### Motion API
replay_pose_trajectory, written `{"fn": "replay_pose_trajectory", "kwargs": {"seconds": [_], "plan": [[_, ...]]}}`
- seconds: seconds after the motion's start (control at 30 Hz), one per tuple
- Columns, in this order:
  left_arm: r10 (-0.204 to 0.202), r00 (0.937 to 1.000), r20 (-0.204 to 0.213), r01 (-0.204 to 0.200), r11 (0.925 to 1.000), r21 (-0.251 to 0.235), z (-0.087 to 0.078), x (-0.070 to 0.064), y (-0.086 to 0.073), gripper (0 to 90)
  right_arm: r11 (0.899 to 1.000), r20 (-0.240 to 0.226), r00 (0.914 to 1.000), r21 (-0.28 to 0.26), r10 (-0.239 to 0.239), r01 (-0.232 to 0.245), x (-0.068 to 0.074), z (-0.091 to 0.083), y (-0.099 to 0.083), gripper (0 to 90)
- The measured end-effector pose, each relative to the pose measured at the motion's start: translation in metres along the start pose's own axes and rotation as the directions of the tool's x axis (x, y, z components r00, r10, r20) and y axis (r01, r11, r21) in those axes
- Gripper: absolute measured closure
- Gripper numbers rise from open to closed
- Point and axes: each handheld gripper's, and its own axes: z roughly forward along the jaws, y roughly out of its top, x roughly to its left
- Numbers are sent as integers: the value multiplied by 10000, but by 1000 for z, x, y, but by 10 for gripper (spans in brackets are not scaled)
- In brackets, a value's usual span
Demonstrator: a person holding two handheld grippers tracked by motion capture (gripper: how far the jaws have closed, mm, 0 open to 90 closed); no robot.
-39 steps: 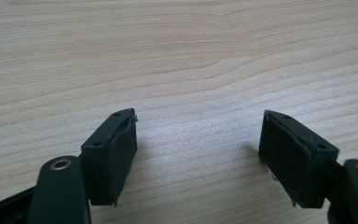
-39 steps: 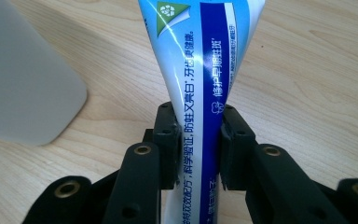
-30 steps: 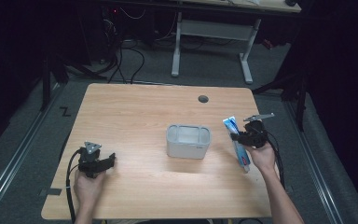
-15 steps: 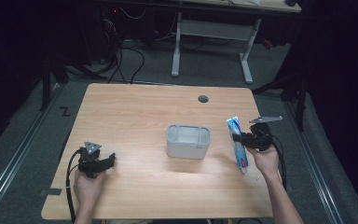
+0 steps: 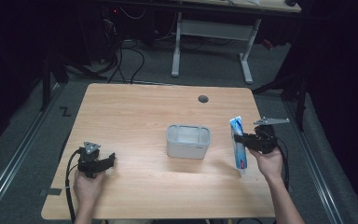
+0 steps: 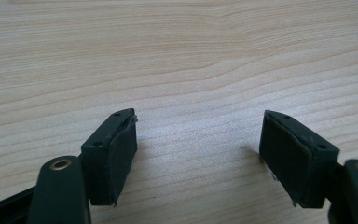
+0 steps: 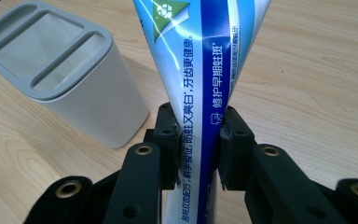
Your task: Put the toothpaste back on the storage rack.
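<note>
Right claw (image 5: 240, 139) pinching toothpaste tube (image 5: 237, 145) across its flat body, near right edge of tabletop (image 5: 135, 112). Tube raised, close to upright in high view, long axis running toward and away from the person with far end up and leaning slightly; near end low by the right hand (image 5: 266, 161), contact with wood not clear. In right gripper view, tube (image 7: 200, 70) rising straight out from between the pads (image 7: 170, 140), blue and white print facing camera, both jaws pressed tight on it.

Grey holder (image 5: 188, 141) standing at mid-tabletop, open top up, just left of the tube with bare wood between. In right gripper view, holder (image 7: 74, 93) ahead and left of the jaws, 3 slots in its top: 1 wide between 2 narrow. Slots apparently running across the line from claw to holder.

Key relation: holder lies left of right claw, near, at lower height than the tube's raised end. Likely move: carry tube leftward over rim, then lower end-first into a slot. Wide middle slot judged the easier fit for the flat body.

Left claw (image 5: 103, 162) resting near front-left corner, well apart from holder. Jaws spread in left gripper view, left claw (image 6: 198, 154) over bare wood, nothing between. Right hand clearly nearer.
</note>
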Motion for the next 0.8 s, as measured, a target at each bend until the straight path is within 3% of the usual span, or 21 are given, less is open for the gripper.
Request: {"fn": "replay_pose_trajectory", "kwargs": {"seconds": [0.17,0.8], "plan": [[36,10000,58,-36,10000,1,0,0,0,278,9997,-22,10000,-259,-47,46,4,-4,0,726],[112,9999,26,-112,9999,43,0,-1,0,277,9935,-798,9961,-1100,-381,292,21,-21,10,728]]}}
